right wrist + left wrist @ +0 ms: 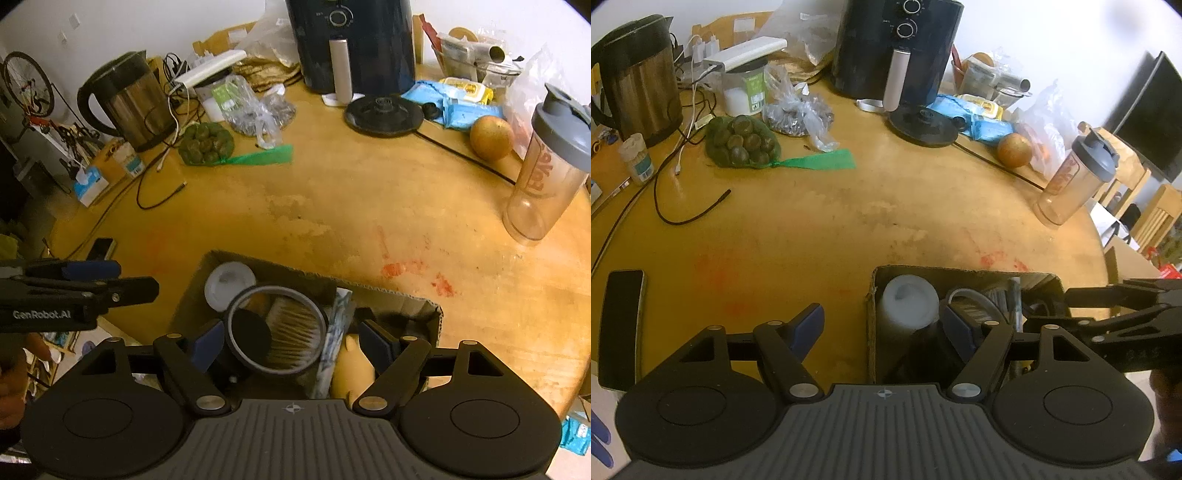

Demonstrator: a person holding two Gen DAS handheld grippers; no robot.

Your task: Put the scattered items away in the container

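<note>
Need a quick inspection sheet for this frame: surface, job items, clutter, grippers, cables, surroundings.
Surface: round wooden table, worn, with red smears.
Job's things: cardboard box at the near edge holds a white lidded jar, a round clear container of sticks, a patterned flat item and a tan object.
Clutter: kettle, kettle base, air fryer, green net of round fruits, shaker bottle, orange fruit, phone.
Grippers: left gripper open, beside and partly over the box; right gripper open over the box.
Cables: black kettle cord; loose dark cable.
Surroundings: bicycle, dark screen.
</note>
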